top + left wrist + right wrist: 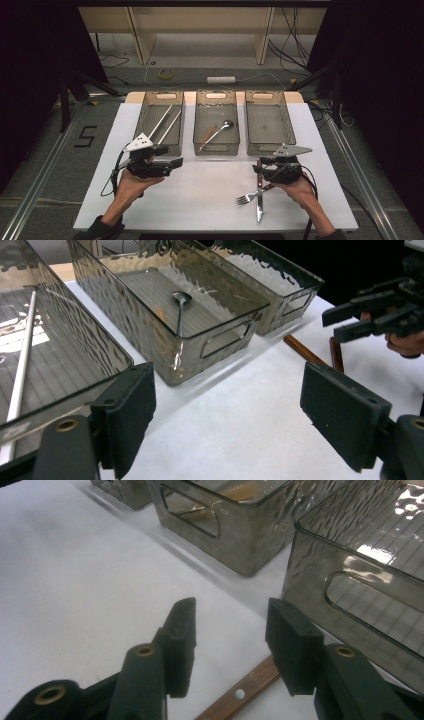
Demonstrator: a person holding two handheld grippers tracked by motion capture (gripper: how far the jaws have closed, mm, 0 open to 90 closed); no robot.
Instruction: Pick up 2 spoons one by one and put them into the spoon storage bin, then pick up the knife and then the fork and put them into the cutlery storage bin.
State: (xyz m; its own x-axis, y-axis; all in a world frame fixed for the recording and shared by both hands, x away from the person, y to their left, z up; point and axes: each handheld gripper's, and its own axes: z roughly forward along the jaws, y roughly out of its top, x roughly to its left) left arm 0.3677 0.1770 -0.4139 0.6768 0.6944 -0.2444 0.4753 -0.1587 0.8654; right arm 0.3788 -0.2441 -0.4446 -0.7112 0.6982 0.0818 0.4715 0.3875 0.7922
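Knife with a wooden handle lies on the white table in front of the right-hand bin, its blade pointing toward the person, crossed with a fork. Its handle end sits right under the right gripper — in the right gripper view the riveted wood runs just below the gap between the two pads, which stand partly open and do not press on it. The left gripper hovers well apart from the knife, near the left bin — its jaws are spread wide with nothing between them. A spoon rests in the middle bin, and two long chopsticks lie in the left bin.
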